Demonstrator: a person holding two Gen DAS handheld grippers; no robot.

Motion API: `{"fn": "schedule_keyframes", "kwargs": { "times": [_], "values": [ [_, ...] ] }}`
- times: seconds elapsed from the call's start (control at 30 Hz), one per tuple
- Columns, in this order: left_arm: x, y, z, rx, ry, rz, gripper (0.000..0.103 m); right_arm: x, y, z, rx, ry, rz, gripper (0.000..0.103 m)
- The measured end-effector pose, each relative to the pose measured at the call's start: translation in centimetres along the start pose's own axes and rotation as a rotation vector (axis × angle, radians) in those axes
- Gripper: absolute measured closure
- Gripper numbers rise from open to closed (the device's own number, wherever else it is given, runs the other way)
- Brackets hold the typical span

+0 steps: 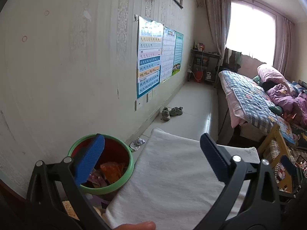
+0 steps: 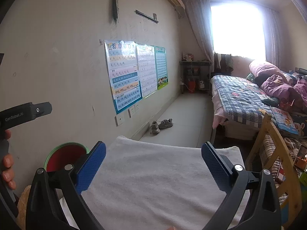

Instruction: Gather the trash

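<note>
Both grippers are held level over the towel-covered worktop (image 1: 172, 172), pointed down the room toward the bed (image 1: 247, 97). The left gripper (image 1: 151, 161) is spread wide with nothing between its blue pads; its left pad is seen over the mouth of the green-rimmed bin (image 1: 125, 174), which stands at the worktop's left edge by the wall. Orange and purple wrappers (image 1: 109, 170) are seen lying inside the bin. A crumpled white scrap (image 1: 137, 143) is spotted on the floor just beyond the bin. The right gripper (image 2: 153, 167) is likewise splayed and empty above the towel.
</note>
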State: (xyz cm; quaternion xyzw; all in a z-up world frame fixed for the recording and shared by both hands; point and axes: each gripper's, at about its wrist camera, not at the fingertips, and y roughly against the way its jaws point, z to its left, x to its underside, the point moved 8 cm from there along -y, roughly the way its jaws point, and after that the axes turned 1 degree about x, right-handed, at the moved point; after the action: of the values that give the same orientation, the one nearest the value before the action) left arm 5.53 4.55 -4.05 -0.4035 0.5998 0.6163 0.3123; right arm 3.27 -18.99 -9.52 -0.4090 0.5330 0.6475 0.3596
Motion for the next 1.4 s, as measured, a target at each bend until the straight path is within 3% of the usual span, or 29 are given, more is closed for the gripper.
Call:
{"fn": "schedule_keyframes", "kwargs": {
  "times": [0.43, 1.2, 1.4],
  "values": [
    [0.2, -0.1, -0.1, -0.037, -0.036, 0.003, 0.006, 0.5, -0.3, -0.4, -0.001, -0.002, 0.018, 0.007],
    [0.6, -0.6, 0.4, -0.030, -0.023, 0.030, 0.006, 1.6, -1.1, -0.6, -0.001, 0.006, 0.073, 0.007],
    [1.3, -1.2, 0.9, -0.027, -0.010, 0.062, 0.005, 3.6, -2.8, -1.3, 0.002, -0.012, 0.155, 0.007]
  ]
}}
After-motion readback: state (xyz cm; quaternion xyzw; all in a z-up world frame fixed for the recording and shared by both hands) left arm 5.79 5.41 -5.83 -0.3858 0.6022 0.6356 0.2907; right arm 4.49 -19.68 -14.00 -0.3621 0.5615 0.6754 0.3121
